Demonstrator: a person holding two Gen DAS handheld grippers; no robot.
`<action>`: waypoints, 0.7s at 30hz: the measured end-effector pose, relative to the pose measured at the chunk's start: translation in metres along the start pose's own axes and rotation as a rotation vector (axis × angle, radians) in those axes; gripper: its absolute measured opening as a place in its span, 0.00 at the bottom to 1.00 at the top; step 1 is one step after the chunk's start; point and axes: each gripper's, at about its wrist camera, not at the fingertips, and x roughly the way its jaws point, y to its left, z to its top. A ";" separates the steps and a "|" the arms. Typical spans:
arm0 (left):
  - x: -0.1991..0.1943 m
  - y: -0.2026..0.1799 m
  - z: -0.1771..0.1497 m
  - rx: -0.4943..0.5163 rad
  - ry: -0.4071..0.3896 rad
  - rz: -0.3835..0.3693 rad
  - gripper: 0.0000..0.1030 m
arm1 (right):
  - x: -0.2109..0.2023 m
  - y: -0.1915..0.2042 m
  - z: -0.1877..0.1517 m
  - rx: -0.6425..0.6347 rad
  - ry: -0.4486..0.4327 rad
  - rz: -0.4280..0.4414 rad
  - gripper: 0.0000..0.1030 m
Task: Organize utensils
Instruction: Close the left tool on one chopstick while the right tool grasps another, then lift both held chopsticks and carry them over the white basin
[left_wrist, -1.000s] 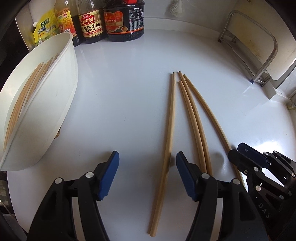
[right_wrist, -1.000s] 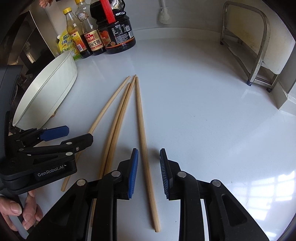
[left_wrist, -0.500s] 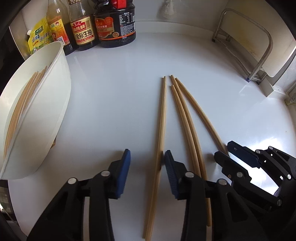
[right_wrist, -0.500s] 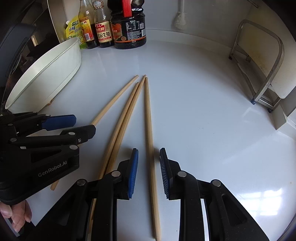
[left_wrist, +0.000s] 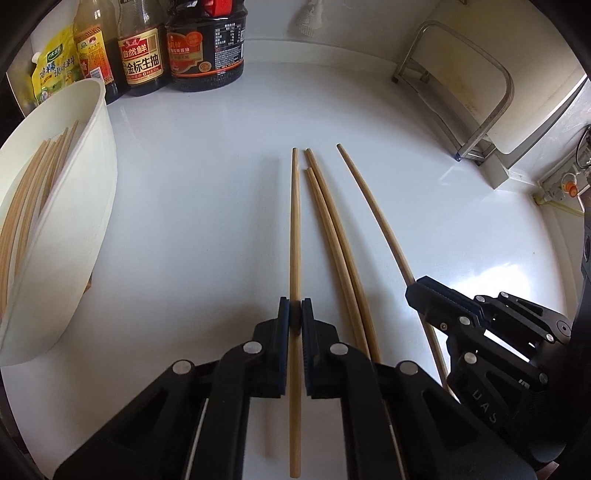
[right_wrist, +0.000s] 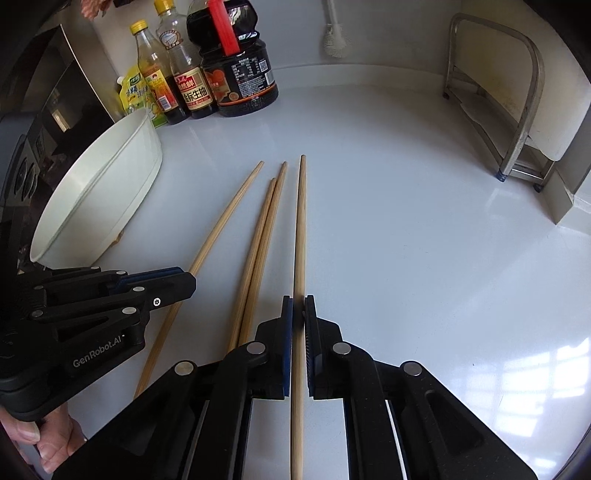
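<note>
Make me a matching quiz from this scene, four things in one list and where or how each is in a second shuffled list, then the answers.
1 left gripper
2 right gripper
3 white bowl
4 middle two chopsticks

A several chopsticks inside it
B shut on the rightmost chopstick
C loose on the counter, side by side
D shut on the leftmost chopstick

Pairs: 1-D, 2-B, 3-A, 4-C. Both grippers' jaws have just closed, each on its chopstick.

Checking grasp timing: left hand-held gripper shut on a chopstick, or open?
Shut on it. The left hand-held gripper has just closed; its blue pads press both sides of the leftmost chopstick, with no gap showing.
</note>
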 end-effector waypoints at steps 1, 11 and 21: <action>-0.004 0.001 0.002 0.002 -0.005 -0.004 0.07 | -0.003 0.001 0.001 0.010 -0.005 0.002 0.06; -0.064 0.035 0.018 0.022 -0.091 -0.040 0.07 | -0.033 0.038 0.027 0.059 -0.069 0.036 0.06; -0.127 0.132 0.042 -0.065 -0.189 0.011 0.07 | -0.034 0.135 0.090 -0.004 -0.133 0.119 0.06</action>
